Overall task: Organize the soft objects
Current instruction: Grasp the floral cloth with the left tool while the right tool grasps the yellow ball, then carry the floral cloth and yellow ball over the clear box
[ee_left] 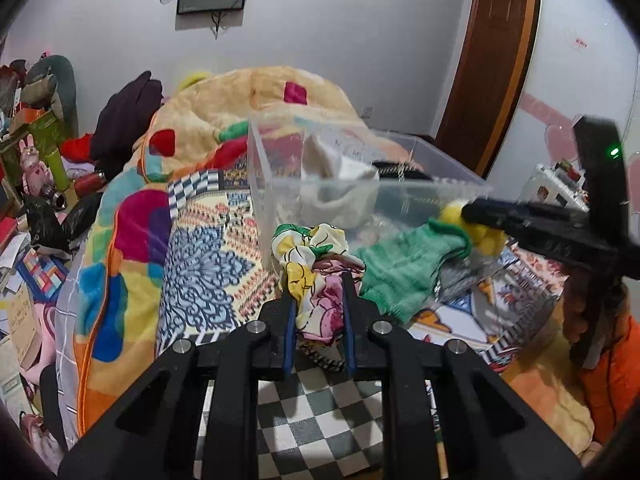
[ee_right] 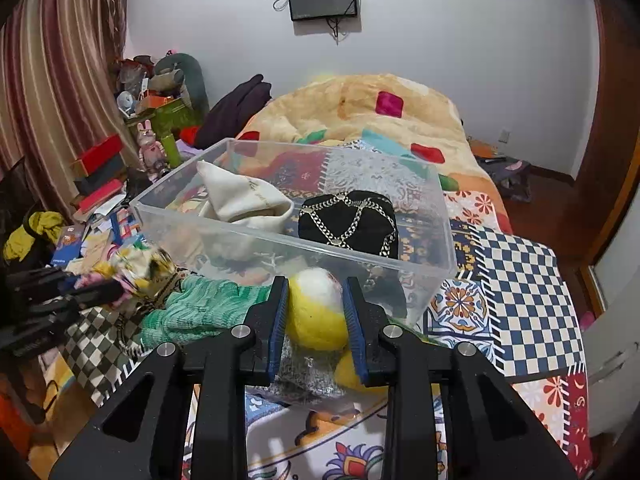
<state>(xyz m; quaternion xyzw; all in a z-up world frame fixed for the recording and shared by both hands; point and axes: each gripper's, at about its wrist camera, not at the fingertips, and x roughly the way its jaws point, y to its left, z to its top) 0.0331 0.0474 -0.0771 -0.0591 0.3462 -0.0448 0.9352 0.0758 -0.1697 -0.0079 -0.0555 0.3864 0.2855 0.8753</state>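
Both grippers loaded, just in front of the clear bin; left gripper pinches the floral cloth, right gripper squeezes the yellow plush; next, I'd judge, lift over the near wall and release inside, beside the cream cloth and black cap.

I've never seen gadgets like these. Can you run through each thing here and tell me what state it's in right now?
left gripper: shut on the floral cloth.
floral cloth: crumpled, pinched between the fingers.
right gripper: shut on the yellow plush.
yellow plush: squeezed, outside the bin.
clear bin: open, no lid, on the bed.
cream cloth: bunched inside the bin.
black chained item: inside the bin.
green knit: lying loose on the bed.
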